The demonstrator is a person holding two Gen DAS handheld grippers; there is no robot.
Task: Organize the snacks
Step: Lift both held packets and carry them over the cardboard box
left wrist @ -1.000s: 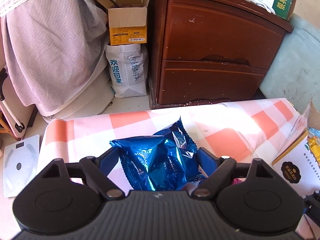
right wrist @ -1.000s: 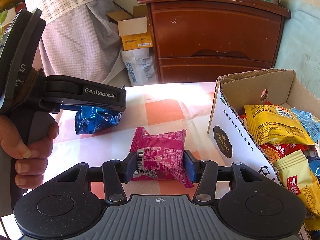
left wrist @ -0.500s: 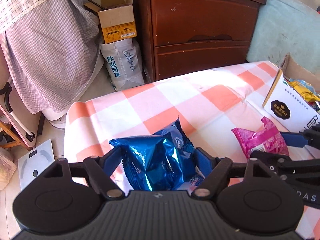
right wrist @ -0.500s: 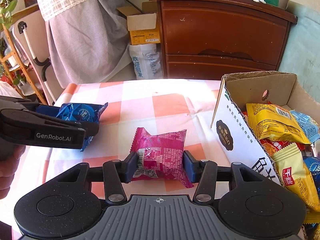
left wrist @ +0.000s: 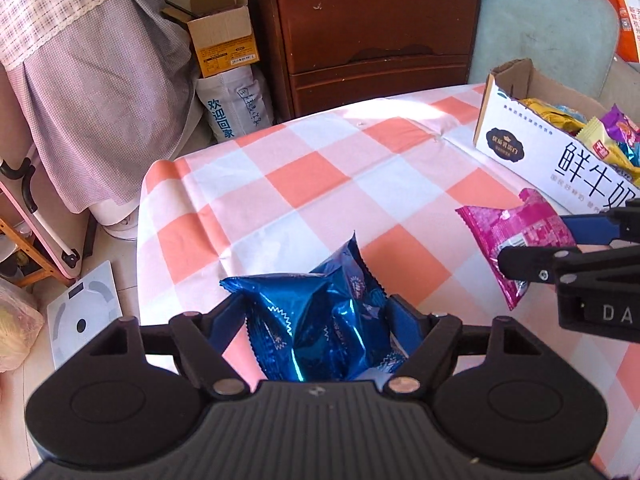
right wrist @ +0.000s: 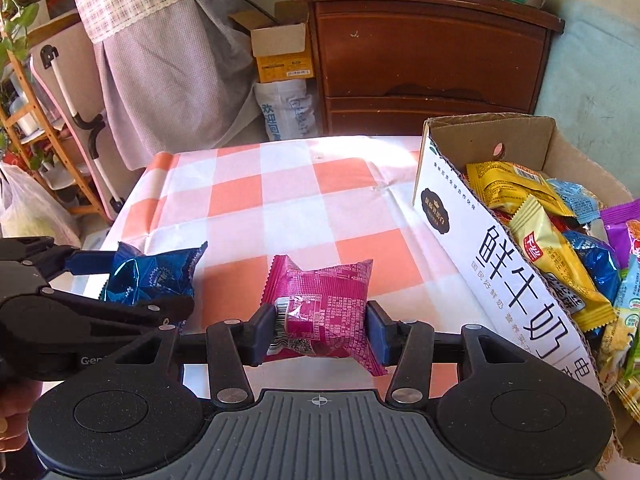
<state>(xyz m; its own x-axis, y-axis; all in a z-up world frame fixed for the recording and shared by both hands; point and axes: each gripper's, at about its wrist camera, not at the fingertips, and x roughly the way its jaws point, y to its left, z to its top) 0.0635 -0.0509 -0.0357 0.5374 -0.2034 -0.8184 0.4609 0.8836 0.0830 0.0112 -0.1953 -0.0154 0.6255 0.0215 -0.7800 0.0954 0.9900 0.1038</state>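
Observation:
My left gripper (left wrist: pixel 320 320) is shut on a shiny blue snack packet (left wrist: pixel 316 316) and holds it above the orange-and-white checked tablecloth (left wrist: pixel 304 172). My right gripper (right wrist: pixel 319 326) is shut on a magenta snack packet (right wrist: pixel 320 304), held over the table's near side. Each gripper shows in the other's view: the magenta packet (left wrist: pixel 516 236) at the right, the blue packet (right wrist: pixel 154 274) at the left. A white cardboard box (right wrist: pixel 492 264) full of several mixed snack packets stands on the table to the right.
A dark wooden drawer chest (right wrist: pixel 424 60) stands behind the table. An open cardboard box (right wrist: pixel 280 52) on a white bag sits beside it. A chair draped in checked cloth (left wrist: pixel 100 80), a pink folded frame and a white bathroom scale (left wrist: pixel 84 312) are on the left.
Both grippers drew back toward the near side and rose, keeping their packets. The left gripper view swung right, so the snack box and the right gripper's magenta packet show more fully.

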